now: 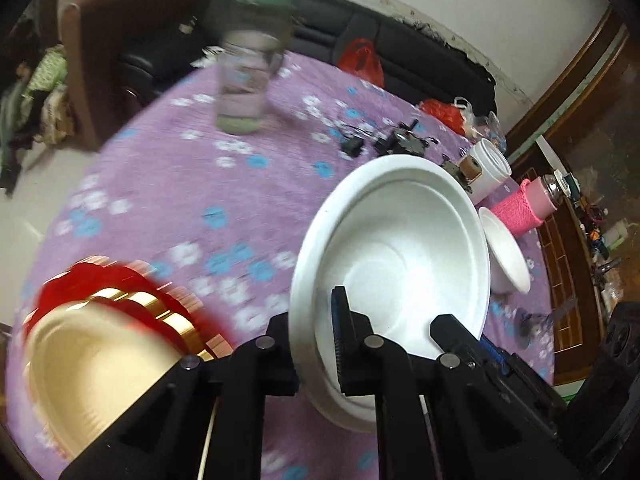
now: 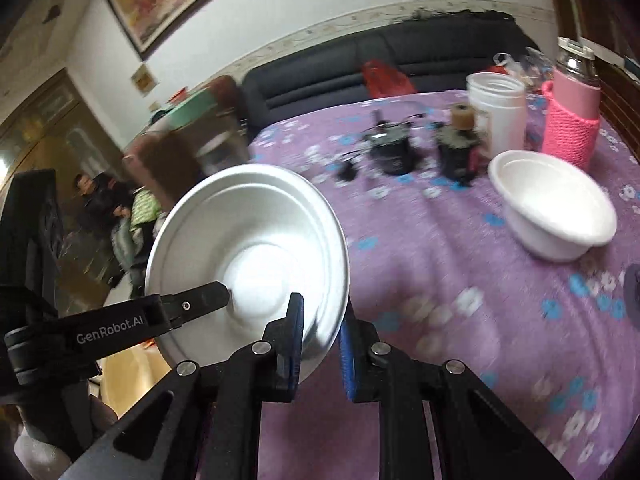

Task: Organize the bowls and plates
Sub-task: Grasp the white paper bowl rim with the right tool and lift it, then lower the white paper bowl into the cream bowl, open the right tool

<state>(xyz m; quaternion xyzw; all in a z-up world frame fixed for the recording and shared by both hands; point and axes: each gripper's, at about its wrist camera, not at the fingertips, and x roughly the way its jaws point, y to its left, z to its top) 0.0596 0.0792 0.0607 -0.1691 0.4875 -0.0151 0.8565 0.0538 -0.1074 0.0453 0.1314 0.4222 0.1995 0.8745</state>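
Note:
A large white foam bowl [image 1: 400,240] is held tilted above the purple flowered tablecloth [image 1: 168,184], and both grippers pinch its rim. My left gripper [image 1: 316,332] is shut on the rim at its lower left. My right gripper [image 2: 320,340] is shut on the same bowl [image 2: 248,256], whose rim sits between the blue pads. The right gripper's finger also shows in the left wrist view [image 1: 460,336]. A second, smaller white bowl [image 2: 552,216] stands upright on the cloth at the right. A gold plate with a red scalloped edge [image 1: 92,364] lies at the lower left.
A clear jar with a green lid [image 1: 248,64] stands at the far side. A white tub [image 2: 498,108], a pink-sleeved bottle [image 2: 572,112] and small dark gadgets [image 2: 392,148] stand behind the small bowl. A dark sofa [image 2: 360,68] with red bags lies beyond the table.

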